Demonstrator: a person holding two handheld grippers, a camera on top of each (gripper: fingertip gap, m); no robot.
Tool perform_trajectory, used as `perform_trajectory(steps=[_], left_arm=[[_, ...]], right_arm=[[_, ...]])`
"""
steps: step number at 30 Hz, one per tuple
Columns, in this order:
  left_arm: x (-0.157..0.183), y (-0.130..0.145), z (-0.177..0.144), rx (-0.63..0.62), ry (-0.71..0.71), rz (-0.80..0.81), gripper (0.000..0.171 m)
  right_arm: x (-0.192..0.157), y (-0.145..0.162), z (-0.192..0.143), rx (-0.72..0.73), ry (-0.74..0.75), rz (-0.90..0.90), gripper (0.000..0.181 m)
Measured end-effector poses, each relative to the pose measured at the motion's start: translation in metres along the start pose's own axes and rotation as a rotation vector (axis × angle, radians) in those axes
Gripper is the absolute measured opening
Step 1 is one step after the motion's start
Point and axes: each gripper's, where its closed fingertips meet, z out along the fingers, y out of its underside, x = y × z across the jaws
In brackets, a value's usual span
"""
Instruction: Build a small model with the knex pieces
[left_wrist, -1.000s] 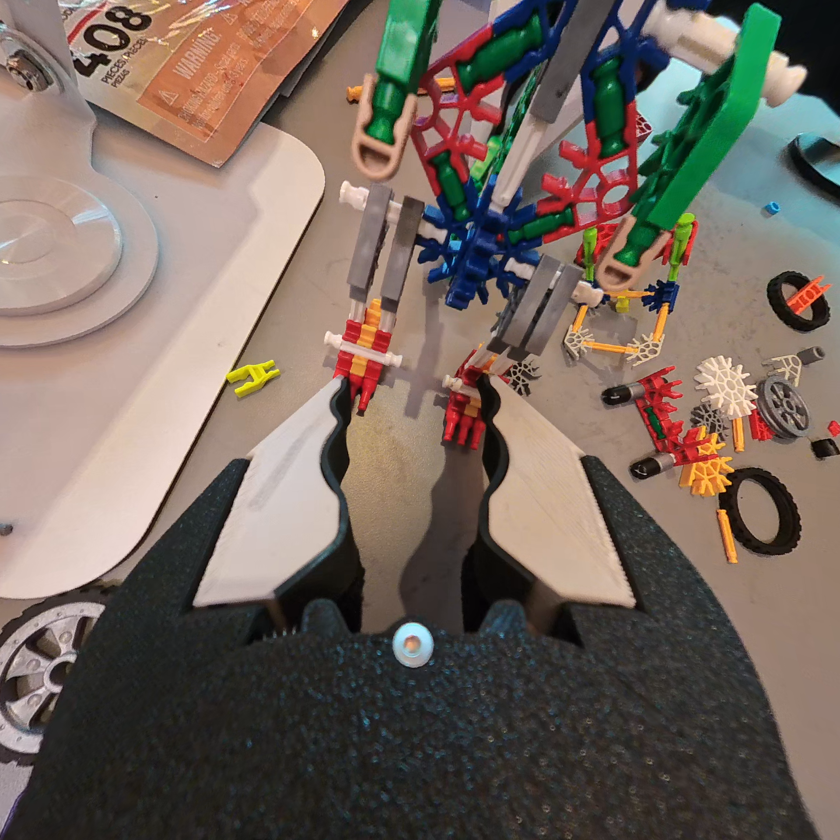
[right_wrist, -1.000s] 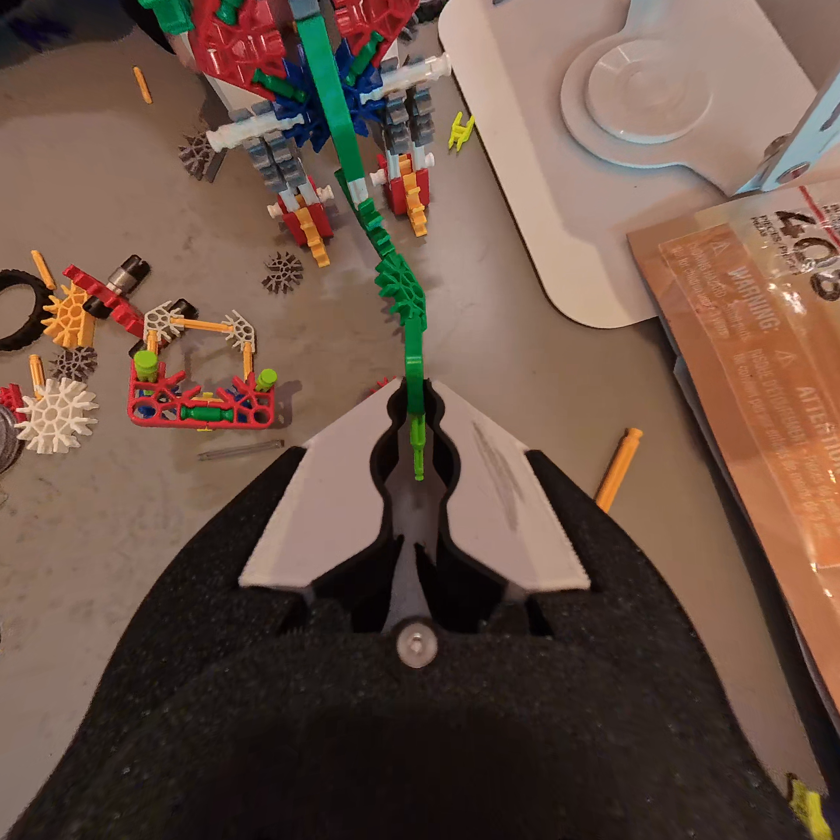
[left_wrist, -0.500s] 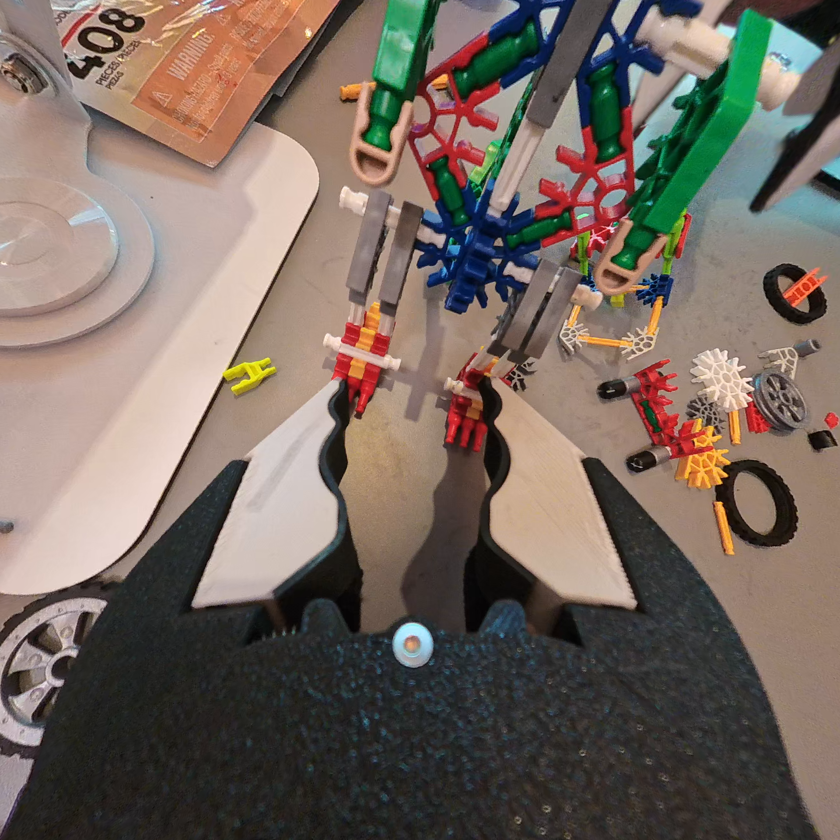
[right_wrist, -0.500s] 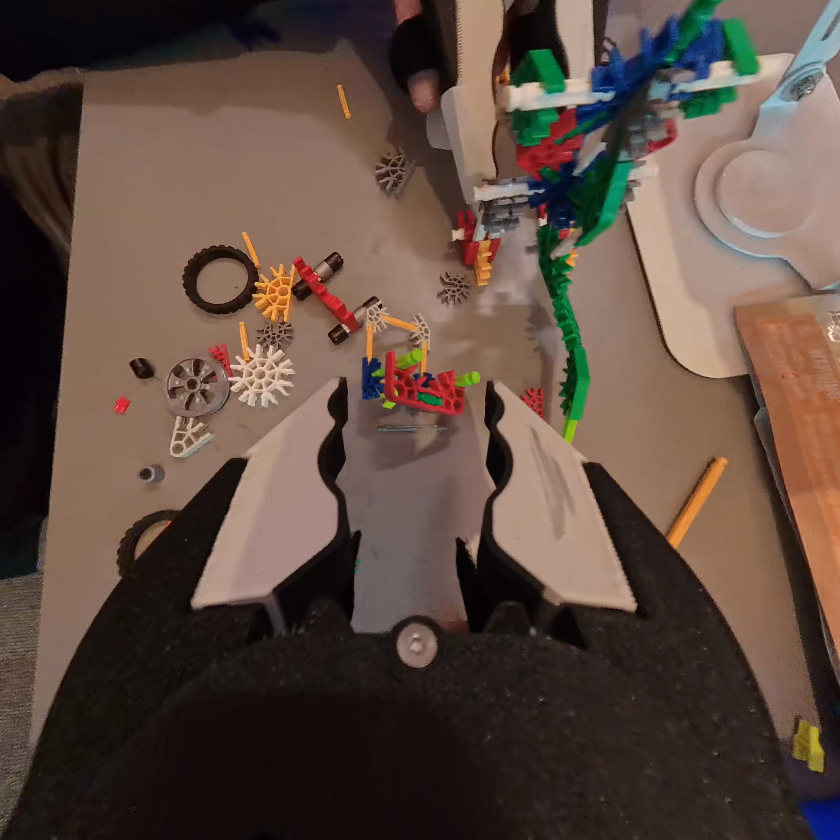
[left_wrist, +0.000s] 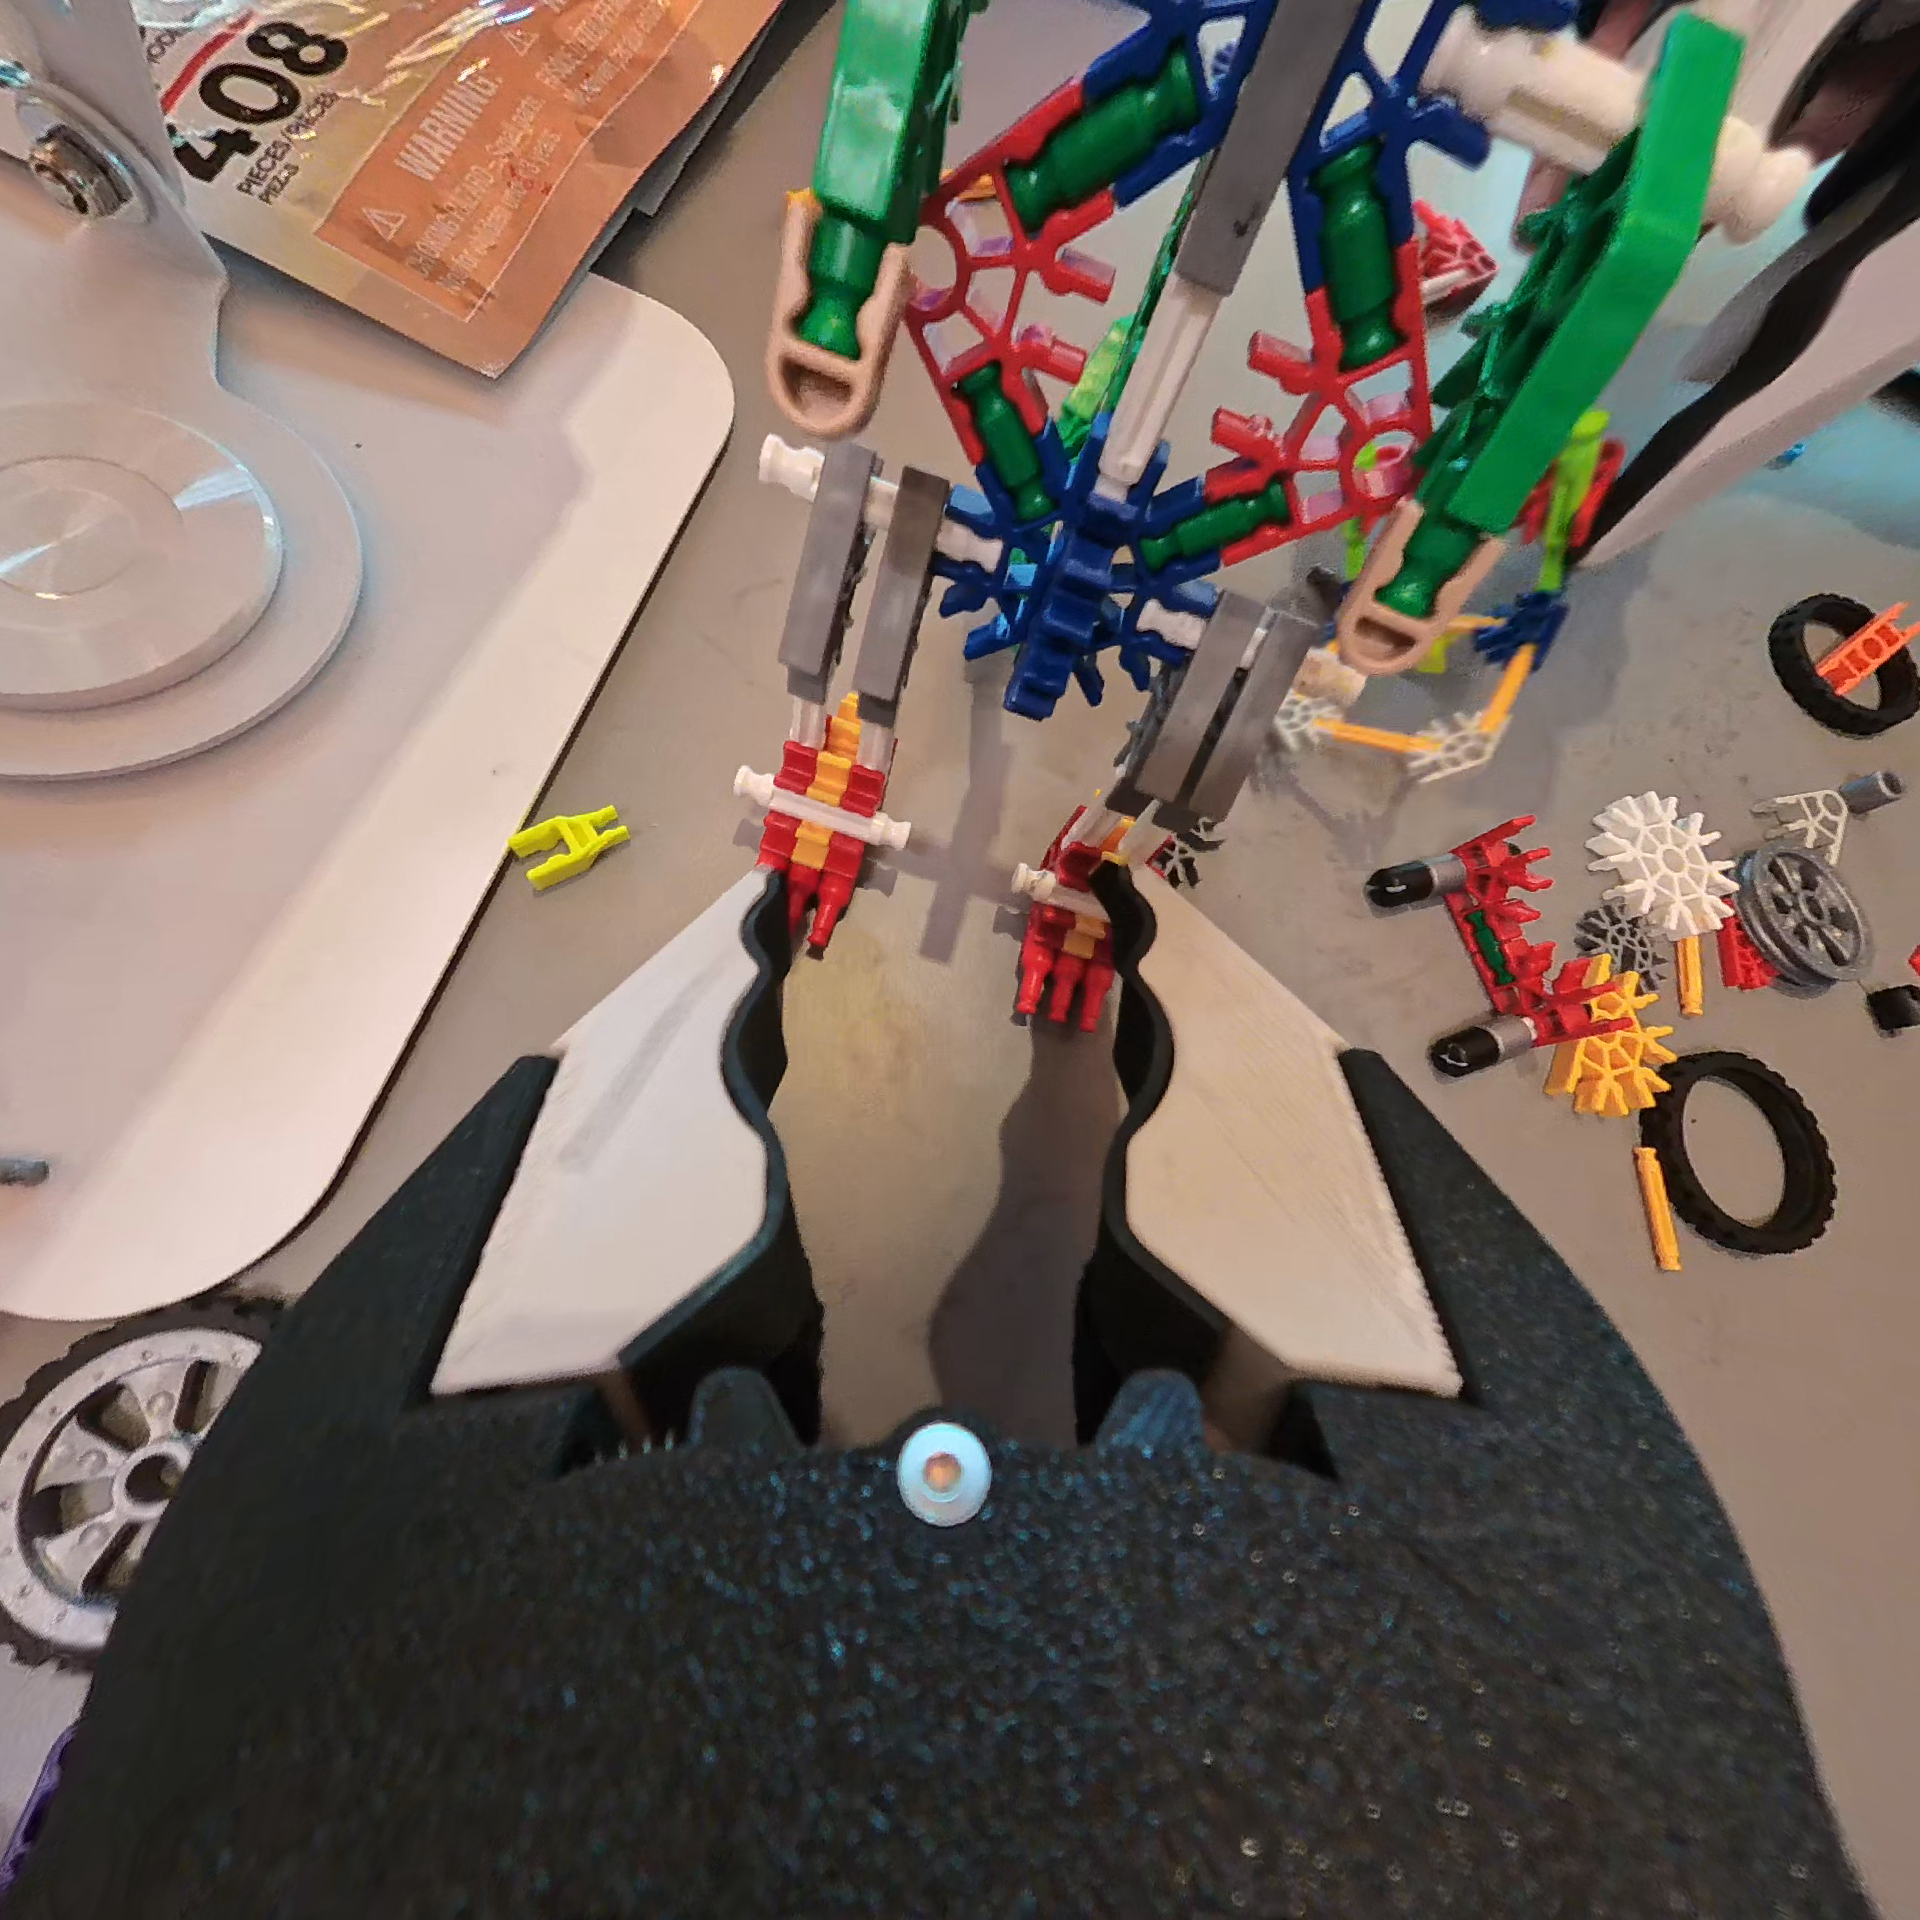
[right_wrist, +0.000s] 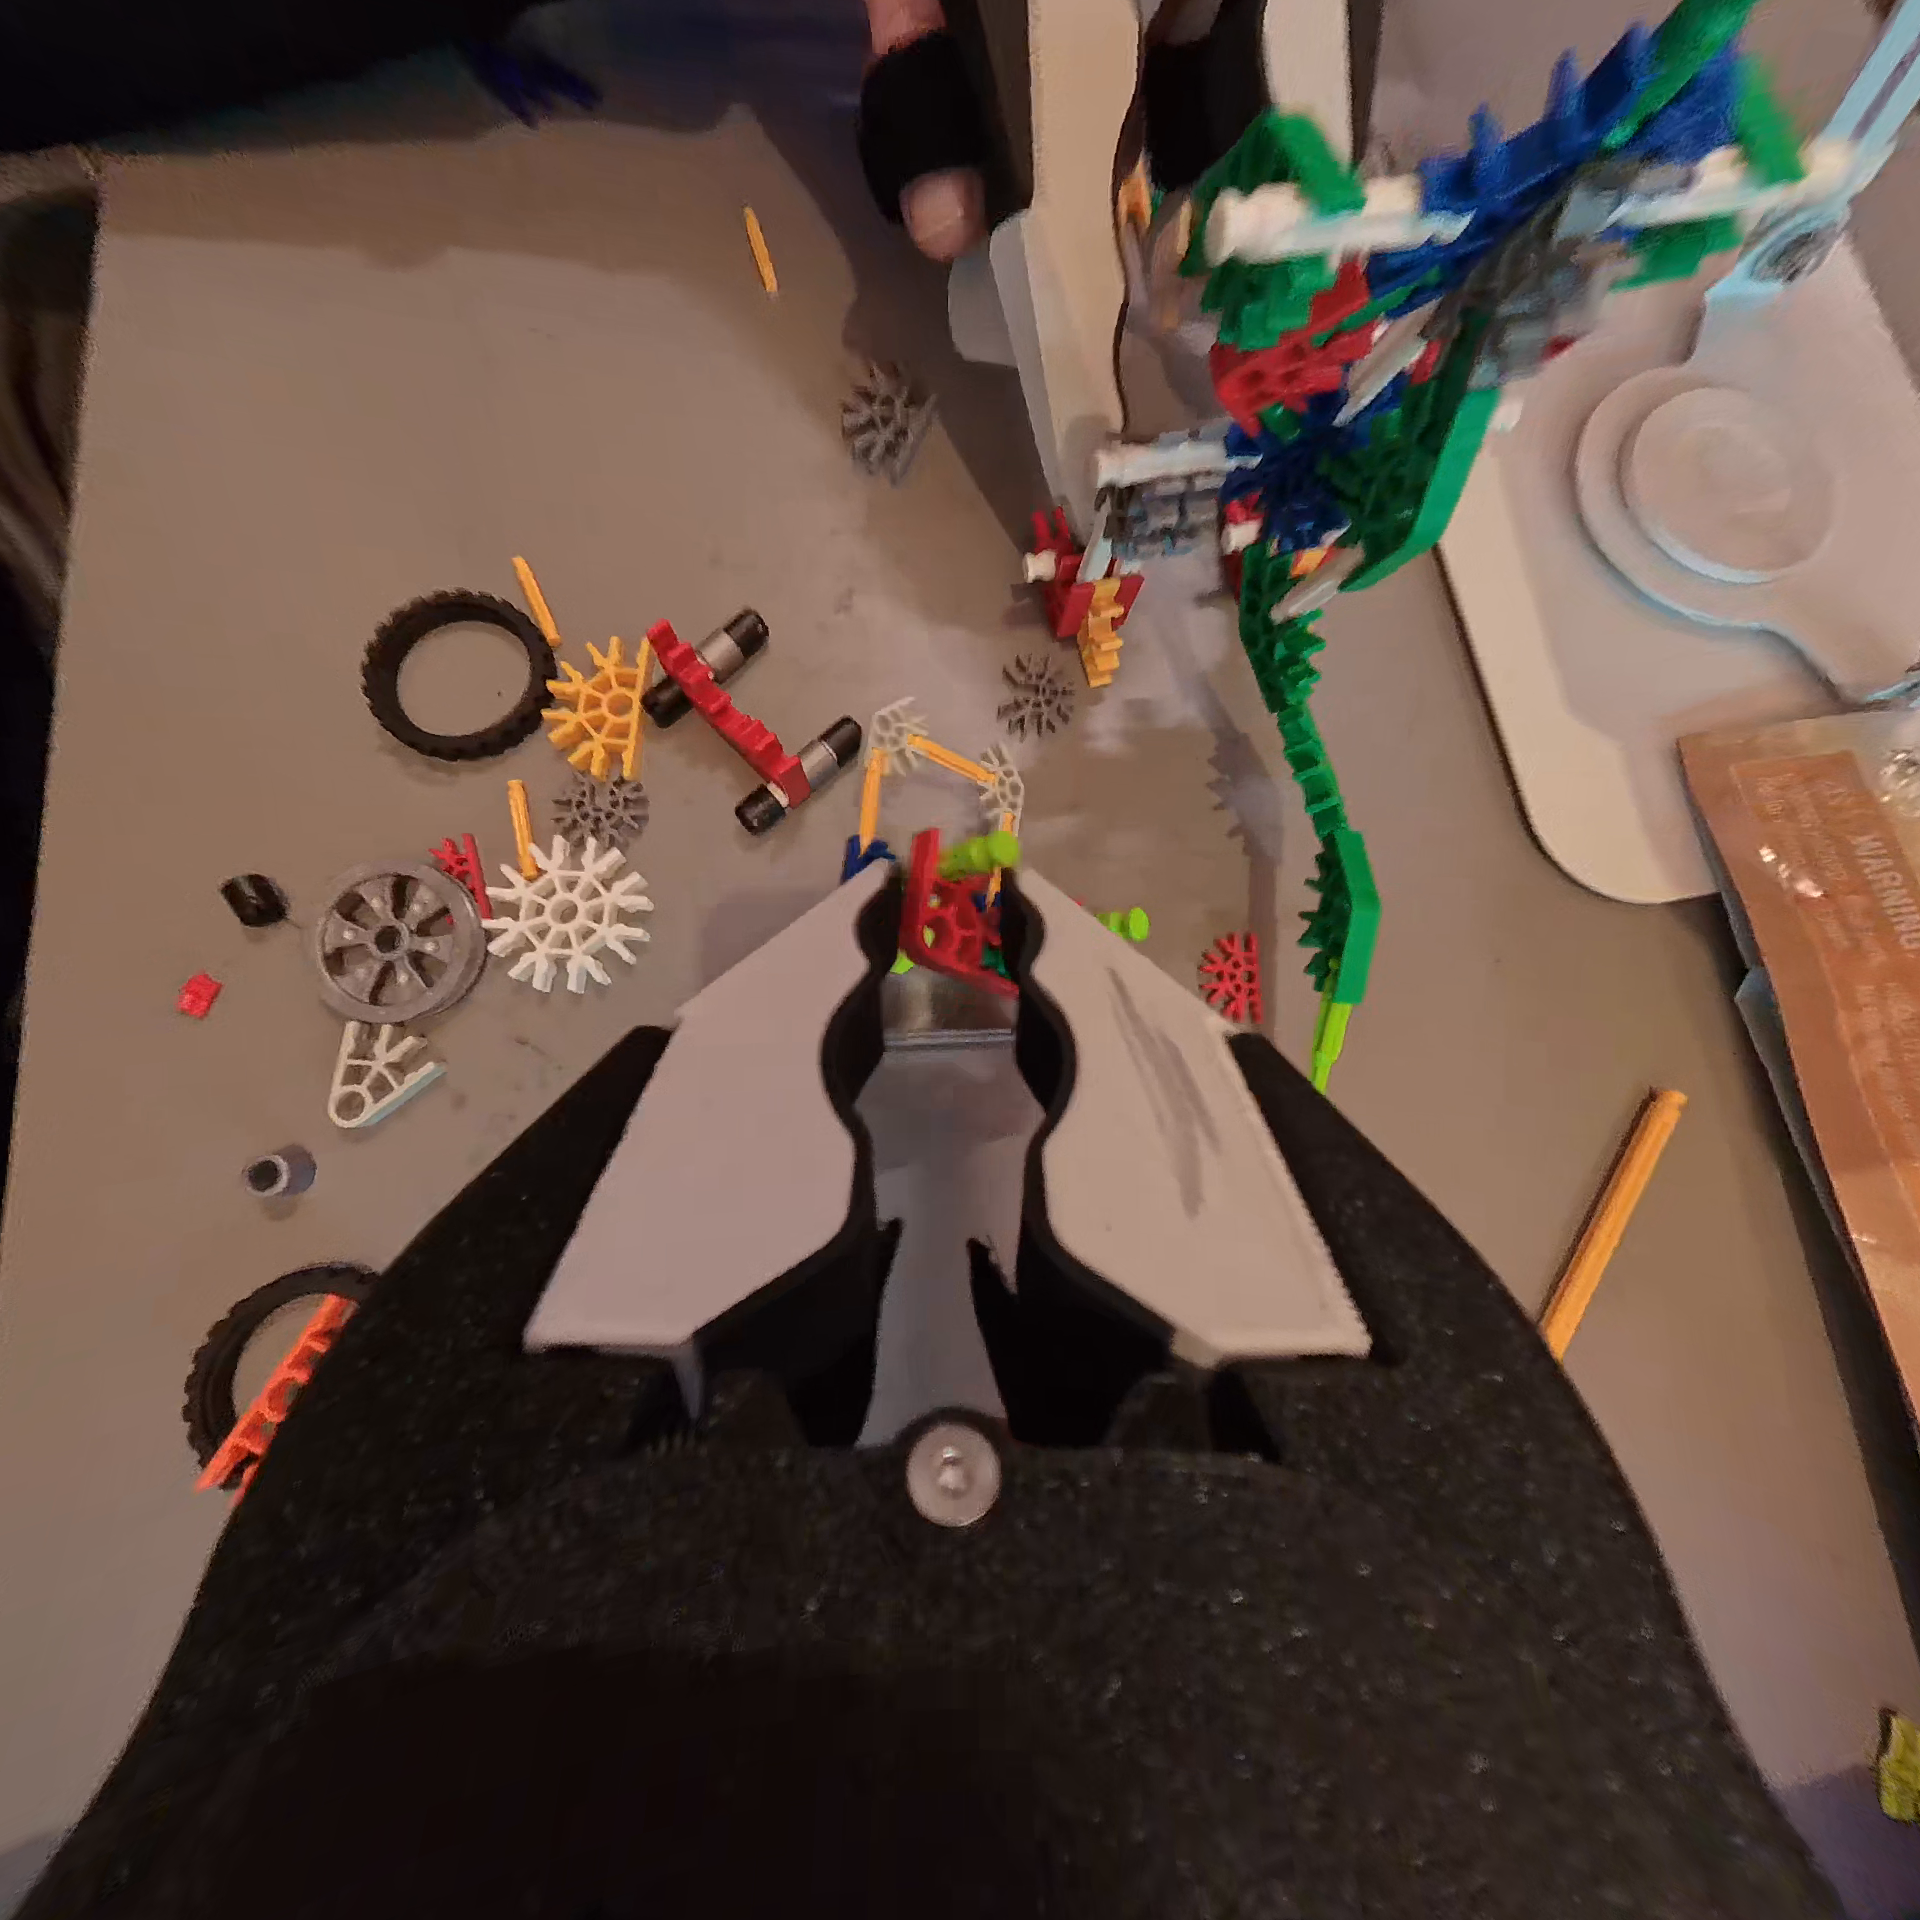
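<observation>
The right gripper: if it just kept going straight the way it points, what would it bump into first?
Most likely the small red-and-green piece sitting between the right gripper fingertips, with yellow rods just beyond it. Depth is hard to judge.

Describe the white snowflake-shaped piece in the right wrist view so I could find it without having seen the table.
Start at the black tyre ring lying flat on the grey table's left side. Below it, in the scatter of loose parts, sits a grey spoked wheel; the white snowflake connector lies just right of it. It is the only white full-circle connector; the others are yellow, grey or red.
</observation>
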Motion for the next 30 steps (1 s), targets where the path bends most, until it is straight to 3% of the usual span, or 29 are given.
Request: perform_trajectory(steps=[11,18,23,27,28,30], left_arm=[[-0.001,0.007,-0.011,-0.043,-0.076,0.020,0.081],[-0.005,-0.008,-0.029,0.004,-0.146,-0.001,0.089],[0.005,-0.039,-0.064,0.144,-0.171,0.024,0.090],[0.027,-0.088,-0.094,0.401,-0.153,0.135,0.071],[0.030,-0.096,-0.094,0.424,-0.164,0.163,0.060],[0.036,-0.104,-0.084,0.425,-0.154,0.197,0.056]], right_arm=[[0.011,-0.044,-0.044,0.242,0.008,0.015,0.015],[0.034,-0.093,-0.081,0.479,0.071,-0.005,0.015],[0.054,-0.116,-0.082,0.555,0.103,-0.024,0.015],[0.064,-0.128,-0.078,0.605,0.093,-0.041,0.015],[0.065,-0.130,-0.077,0.618,0.088,-0.045,0.015],[0.072,-0.132,-0.076,0.639,0.104,-0.061,0.015]])
